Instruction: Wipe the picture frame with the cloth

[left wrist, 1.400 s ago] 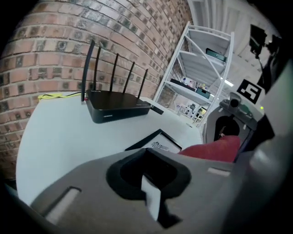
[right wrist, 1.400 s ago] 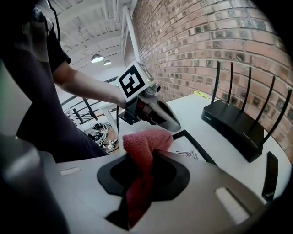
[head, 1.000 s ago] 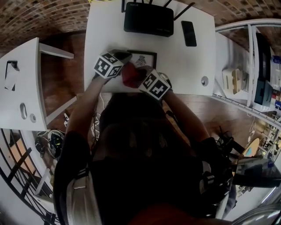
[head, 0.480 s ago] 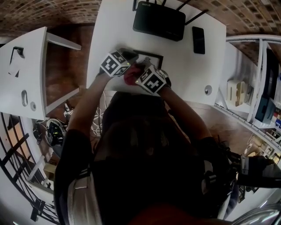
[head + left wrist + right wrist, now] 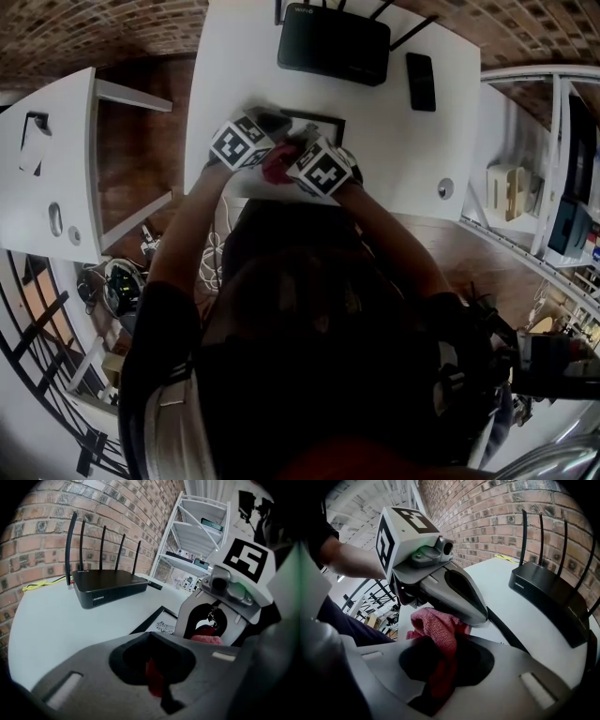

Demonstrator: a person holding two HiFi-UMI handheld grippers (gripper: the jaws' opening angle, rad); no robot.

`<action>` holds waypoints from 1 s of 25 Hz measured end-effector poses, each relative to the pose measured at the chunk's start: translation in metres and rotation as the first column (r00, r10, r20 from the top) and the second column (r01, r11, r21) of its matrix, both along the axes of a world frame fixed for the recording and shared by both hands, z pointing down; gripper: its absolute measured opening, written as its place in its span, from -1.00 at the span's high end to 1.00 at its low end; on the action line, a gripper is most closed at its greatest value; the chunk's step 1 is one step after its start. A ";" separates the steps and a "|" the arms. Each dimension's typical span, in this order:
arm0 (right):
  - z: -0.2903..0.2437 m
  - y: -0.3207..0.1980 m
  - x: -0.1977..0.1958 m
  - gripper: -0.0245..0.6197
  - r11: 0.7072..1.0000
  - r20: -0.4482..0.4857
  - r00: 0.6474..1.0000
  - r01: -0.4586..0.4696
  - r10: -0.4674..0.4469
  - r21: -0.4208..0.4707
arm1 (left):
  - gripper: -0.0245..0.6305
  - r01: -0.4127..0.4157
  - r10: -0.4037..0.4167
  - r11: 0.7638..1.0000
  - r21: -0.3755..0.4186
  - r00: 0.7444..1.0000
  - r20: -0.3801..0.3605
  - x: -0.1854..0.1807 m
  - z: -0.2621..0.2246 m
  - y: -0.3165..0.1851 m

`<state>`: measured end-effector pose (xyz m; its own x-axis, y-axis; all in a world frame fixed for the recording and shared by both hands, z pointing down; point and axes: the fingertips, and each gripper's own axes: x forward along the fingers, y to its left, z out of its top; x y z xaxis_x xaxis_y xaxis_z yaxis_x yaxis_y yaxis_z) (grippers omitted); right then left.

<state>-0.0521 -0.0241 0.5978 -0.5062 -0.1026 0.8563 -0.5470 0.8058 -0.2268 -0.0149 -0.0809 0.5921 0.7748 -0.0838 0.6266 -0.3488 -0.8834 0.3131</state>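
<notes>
On the white table [image 5: 234, 66], near its front edge, the picture frame [image 5: 161, 620] lies flat, with a black rim and a small drawing inside. Just at its near side is the red cloth [image 5: 438, 625], bunched up between the two grippers. The right gripper [image 5: 440, 677] is closed on a thick fold of it. The left gripper [image 5: 156, 684] is squeezed all the way shut, and a thin red bit of cloth shows between its jaws, so it looks like both have hold of it. I think the job now is to get the cloth ready and bring it down onto the frame. It would work best to pull the cloth out flat, so that a wide soft part touches the picture and not a hard jaw. The push should be gentle, because the frame may slide back toward the black router [image 5: 333, 42] or the phone [image 5: 421, 82]. One gripper could hold the rim down while the other rubs out to the corners.
</notes>
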 end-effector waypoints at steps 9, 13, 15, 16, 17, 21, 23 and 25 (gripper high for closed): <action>0.001 0.001 0.015 0.73 0.999 -0.016 0.999 -0.035 0.035 0.009 | 0.92 0.007 -0.007 1.000 0.006 1.000 0.003 0.001 0.001 -0.001; 0.000 0.004 0.024 0.73 0.999 -0.029 0.999 -0.046 0.046 0.006 | 0.92 0.011 -0.011 1.000 0.008 1.000 0.002 0.001 0.000 0.000; -0.001 0.004 0.030 0.73 0.998 -0.037 0.998 -0.059 0.059 0.011 | 0.92 0.011 -0.011 1.000 0.010 1.000 0.001 0.001 0.000 0.000; 0.000 0.004 0.034 0.73 0.998 -0.040 0.997 -0.065 0.066 0.015 | 0.92 0.010 -0.010 1.000 0.010 1.000 0.000 0.001 0.000 -0.001; 0.000 0.004 0.036 0.73 0.997 -0.043 0.996 -0.072 0.073 0.018 | 0.92 0.009 -0.009 1.000 0.009 1.000 0.001 0.001 0.000 -0.001; 0.000 0.005 0.045 0.73 0.996 -0.058 0.994 -0.088 0.089 0.021 | 0.92 0.011 -0.011 1.000 0.011 1.000 0.002 0.001 0.000 -0.002; 0.000 0.007 0.050 0.73 0.996 -0.069 0.993 -0.092 0.093 0.022 | 0.92 0.010 -0.010 1.000 0.013 1.000 0.000 0.002 0.000 -0.001; 0.000 0.008 0.054 0.73 0.995 -0.080 0.992 -0.096 0.097 0.024 | 0.92 0.007 -0.007 1.000 0.015 1.000 -0.002 0.002 -0.001 0.000</action>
